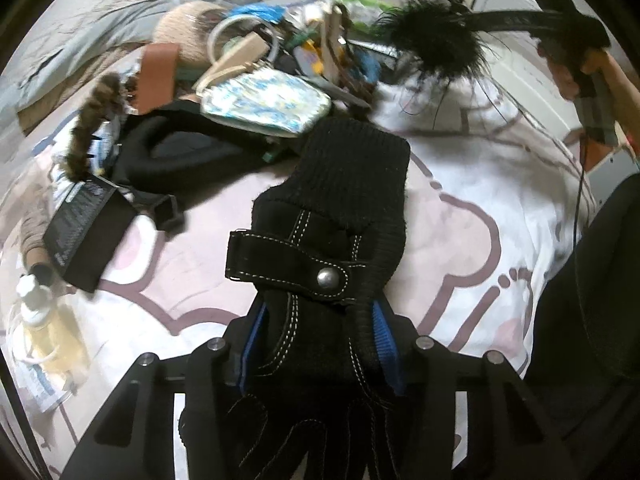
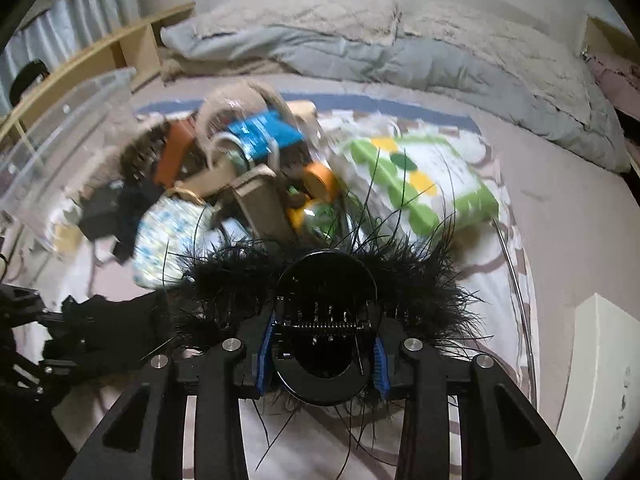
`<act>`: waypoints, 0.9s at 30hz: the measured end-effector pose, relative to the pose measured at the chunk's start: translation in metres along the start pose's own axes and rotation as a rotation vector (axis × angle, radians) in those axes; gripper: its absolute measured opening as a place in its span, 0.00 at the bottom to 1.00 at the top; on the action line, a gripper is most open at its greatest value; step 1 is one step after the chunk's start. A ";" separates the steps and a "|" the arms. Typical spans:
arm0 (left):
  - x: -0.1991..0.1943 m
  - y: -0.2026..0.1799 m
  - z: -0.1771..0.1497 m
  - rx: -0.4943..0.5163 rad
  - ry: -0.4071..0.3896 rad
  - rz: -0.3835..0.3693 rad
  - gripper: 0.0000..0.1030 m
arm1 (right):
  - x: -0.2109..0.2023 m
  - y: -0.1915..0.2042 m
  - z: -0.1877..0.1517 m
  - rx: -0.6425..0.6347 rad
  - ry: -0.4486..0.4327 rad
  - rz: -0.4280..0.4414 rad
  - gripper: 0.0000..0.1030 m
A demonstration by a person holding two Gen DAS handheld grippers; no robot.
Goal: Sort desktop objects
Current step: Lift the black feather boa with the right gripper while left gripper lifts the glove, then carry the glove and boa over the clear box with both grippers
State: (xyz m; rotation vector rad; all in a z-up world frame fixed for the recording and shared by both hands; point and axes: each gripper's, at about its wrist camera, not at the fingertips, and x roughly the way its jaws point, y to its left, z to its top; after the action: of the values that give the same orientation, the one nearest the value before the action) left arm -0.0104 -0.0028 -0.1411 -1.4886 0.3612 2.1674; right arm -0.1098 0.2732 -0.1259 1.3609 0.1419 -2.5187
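Note:
My left gripper is shut on a black glove with white stitching and a snap strap. The glove's knit cuff hangs forward over the patterned bedsheet. A black feathered hair claw clip sits between the blue pads of my right gripper, which is shut on it, with feathers spreading to both sides. In the left wrist view the same feathered clip hangs at the upper right. The right wrist view shows the glove at the far left.
A mixed pile lies beyond, with a floral pouch, a brown case, tape rolls and a green-and-white packet. A clear plastic box stands left. A black carton and a yellow bottle lie nearby. A grey duvet is behind.

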 end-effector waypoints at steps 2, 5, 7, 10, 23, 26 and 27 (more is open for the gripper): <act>-0.008 0.004 0.002 -0.015 -0.015 0.011 0.47 | -0.008 0.004 0.005 0.001 -0.018 0.006 0.38; -0.023 0.012 0.003 -0.040 -0.045 0.028 0.47 | -0.015 0.007 0.009 0.002 -0.042 0.014 0.38; -0.031 0.014 0.006 -0.059 -0.060 0.037 0.47 | -0.021 0.012 0.012 0.003 -0.057 0.025 0.38; -0.047 0.018 0.008 -0.076 -0.081 0.046 0.47 | -0.033 0.021 0.017 -0.001 -0.085 0.042 0.38; -0.146 0.041 0.054 -0.129 -0.277 0.219 0.47 | -0.089 0.068 0.049 -0.038 -0.276 0.134 0.38; -0.168 0.049 0.064 -0.137 -0.315 0.257 0.47 | -0.100 0.078 0.061 -0.036 -0.322 0.164 0.38; -0.175 0.052 0.066 -0.141 -0.326 0.267 0.47 | -0.103 0.082 0.066 -0.035 -0.338 0.177 0.38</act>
State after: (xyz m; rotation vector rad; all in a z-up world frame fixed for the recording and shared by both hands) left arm -0.0397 -0.0571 0.0432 -1.1794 0.3119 2.6462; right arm -0.0859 0.2004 0.0002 0.8748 -0.0034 -2.5353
